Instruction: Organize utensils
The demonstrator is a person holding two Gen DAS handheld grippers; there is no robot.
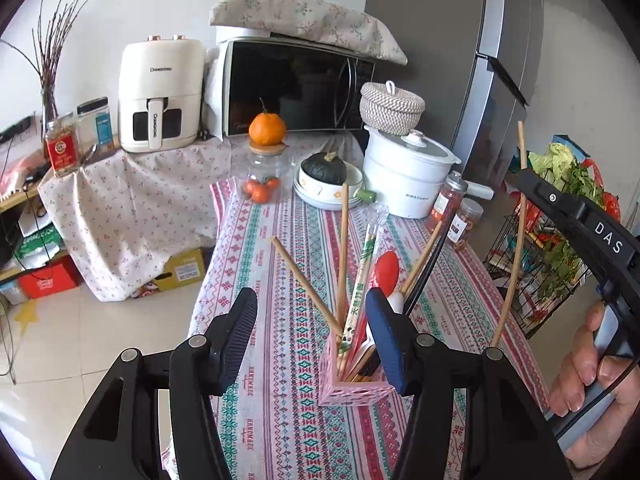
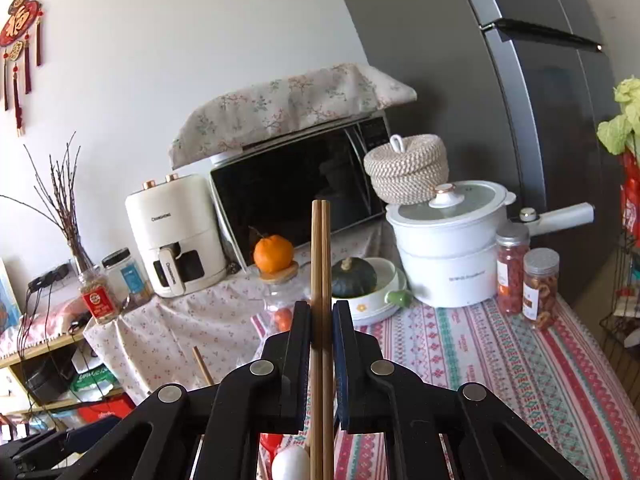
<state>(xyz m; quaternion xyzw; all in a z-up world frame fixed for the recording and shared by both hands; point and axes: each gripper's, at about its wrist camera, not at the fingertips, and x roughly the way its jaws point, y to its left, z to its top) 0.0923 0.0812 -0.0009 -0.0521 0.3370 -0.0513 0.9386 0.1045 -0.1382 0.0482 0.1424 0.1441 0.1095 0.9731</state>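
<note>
Over tablecloth (image 2: pixel 480 360), chopsticks (image 2: pixel 321 272) clamped between right fingers (image 2: pixel 300 344)

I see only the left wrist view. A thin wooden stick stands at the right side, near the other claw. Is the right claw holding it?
Observer: Yes. In the right wrist view the right claw is shut on a pair of wooden chopsticks, two sticks side by side, upright.
Operator: What lies below that claw?
Observer: A white rounded utensil end shows just under it, beside something red.
Operator: Is the left claw gripping the pink holder?
Observer: No. The left claw is open and empty; the pink holder stands on the patterned tablecloth by its right-hand finger.
</note>
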